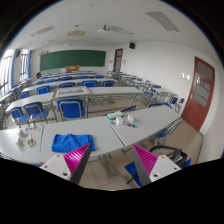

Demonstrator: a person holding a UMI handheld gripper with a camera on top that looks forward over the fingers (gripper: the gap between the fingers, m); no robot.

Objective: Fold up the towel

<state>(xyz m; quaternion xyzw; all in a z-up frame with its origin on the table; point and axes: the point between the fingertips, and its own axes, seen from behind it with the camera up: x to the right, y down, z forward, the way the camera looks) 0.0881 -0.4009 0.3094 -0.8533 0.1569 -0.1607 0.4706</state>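
— Where's the towel?
— The blue towel [72, 143] lies crumpled on the white desk [100, 128], just ahead of the left pink pad [76, 158].
— And the gripper [110, 163]?
— Jaws spread wide, gripping nothing. 2 small cups [125, 120] stand farther along the desk; a green chalkboard [72, 59] hangs beyond.

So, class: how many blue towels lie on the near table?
1. The blue towel lies crumpled on the white table, just ahead of the open gripper, nearer its left finger. No others show.
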